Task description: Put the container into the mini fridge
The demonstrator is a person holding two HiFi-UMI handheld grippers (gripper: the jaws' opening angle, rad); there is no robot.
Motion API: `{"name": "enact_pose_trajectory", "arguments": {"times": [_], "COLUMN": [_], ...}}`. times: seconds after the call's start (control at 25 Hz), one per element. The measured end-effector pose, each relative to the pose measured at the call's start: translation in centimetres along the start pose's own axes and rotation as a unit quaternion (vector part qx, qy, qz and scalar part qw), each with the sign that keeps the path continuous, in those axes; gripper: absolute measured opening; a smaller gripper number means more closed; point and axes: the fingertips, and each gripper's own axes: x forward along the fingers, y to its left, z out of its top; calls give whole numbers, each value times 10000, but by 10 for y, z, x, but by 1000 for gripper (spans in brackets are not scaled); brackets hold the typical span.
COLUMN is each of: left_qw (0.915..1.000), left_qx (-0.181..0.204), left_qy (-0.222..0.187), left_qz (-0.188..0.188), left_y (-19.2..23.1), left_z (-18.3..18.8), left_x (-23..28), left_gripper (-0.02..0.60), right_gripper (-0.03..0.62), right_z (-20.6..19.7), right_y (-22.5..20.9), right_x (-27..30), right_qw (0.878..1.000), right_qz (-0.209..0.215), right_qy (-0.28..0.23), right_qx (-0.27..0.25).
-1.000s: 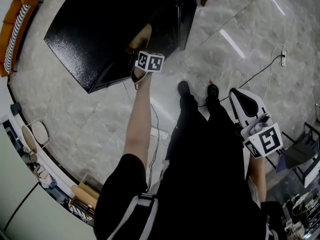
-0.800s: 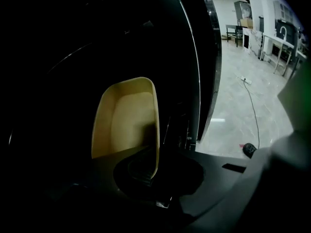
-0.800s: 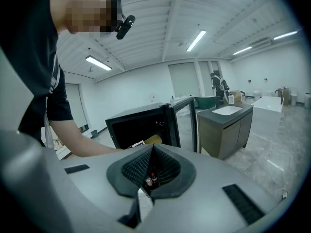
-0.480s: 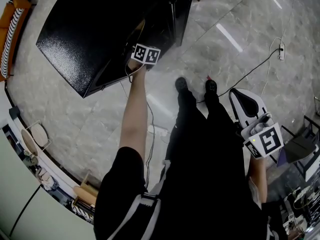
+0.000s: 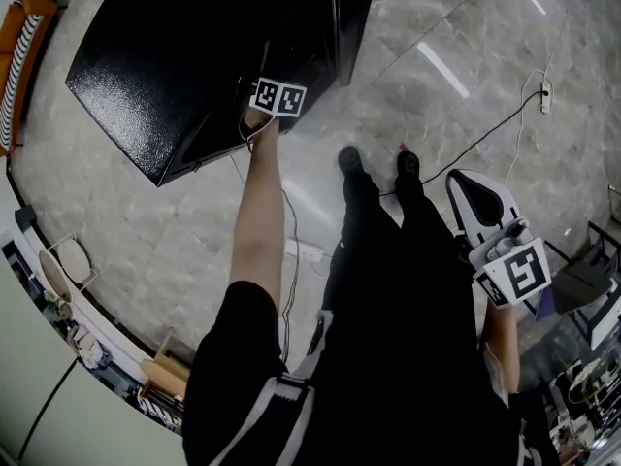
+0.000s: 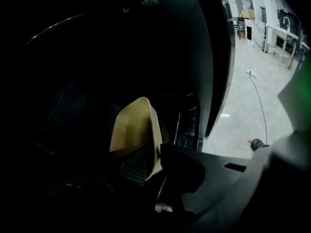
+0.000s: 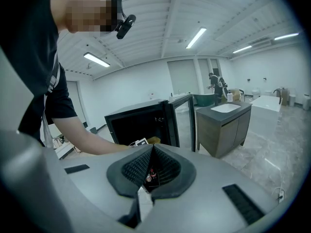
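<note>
**Head view.**
- Mini fridge [image 5: 175, 66]: black, at upper left on a pale marble floor [image 5: 437, 95]; its door [image 5: 351, 17] stands open at the top centre.
- Left gripper [image 5: 277, 98]: at the end of an outstretched bare forearm [image 5: 260, 212]. The marker cube sits at the edge of the fridge's opening and the front end is lost in the dark interior.
- Right gripper [image 5: 473, 197]: white, at lower right beside the person's black-clad legs, well apart from the fridge.
- Cable [image 5: 485, 144]: runs across the floor to a power strip [image 5: 546, 100].

**Left gripper view.**
- Left gripper [image 6: 160, 159]: inside the dark fridge. Jaws narrowly parted and just now opening.
- Container [image 6: 136, 130]: beige, inside the fridge compartment, tilted. One of its walls stands between the jaws, with the ribbed left pad [image 6: 135, 165] on its inner side.
- Fridge door [image 6: 214, 57]: its edge shows at the right, with the bright floor [image 6: 243, 110] beyond it.

**Right gripper view.**
- Right gripper [image 7: 152, 166]: jaws together, ribbed pads [image 7: 131, 169] meeting, nothing gripped.
- Mini fridge [image 7: 138, 123]: beyond the jaws, with the open door [image 7: 183, 120].
- The person's arm [image 7: 87, 140] reaches toward the fridge's opening.
- Container [image 7: 153, 140]: a beige edge shows at the foot of the opening.
- Grey cabinet [image 7: 226, 127]: stands to the right of the fridge.
</note>
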Motion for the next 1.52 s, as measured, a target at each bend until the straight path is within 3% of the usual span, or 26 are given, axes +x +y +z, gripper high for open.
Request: {"name": "enact_pose_trajectory", "arguments": {"times": [0.08,0.2,0.32,0.72,0.96,1.2,1.52], "left_qw": [10000,10000,10000,9995,9987,9970,9888], "left_qx": [-24,-40,15,85,-171,-332,-1172], "left_qy": [23,44,33,-296,-490,-692,-800], "left_qz": [-19,-67,-35,51,22,42,-464], "left_y": [0,-1,-2,-11,-29,-64,-163], "left_z": [-2,-5,-8,-4,-3,-3,-5], "left_x": [0,-1,-3,-45,-92,-161,-276], "left_gripper": [77,173,195,195,195,195,195], "right_gripper": [17,18,18,17,17,17,18], "right_z": [0,-2,-5,4,4,1,-15], "right_y": [1,0,-1,-16,-36,-48,-72], "right_x": [0,-2,-5,-8,-26,-50,-112], "right_qw": [10000,10000,10000,9997,9993,9984,9924], "right_qz": [10,-8,-23,-96,-75,282,1039], "right_qy": [-8,12,25,-220,-322,-419,-381], "right_qx": [-2,7,13,-84,-158,-241,-540]}}
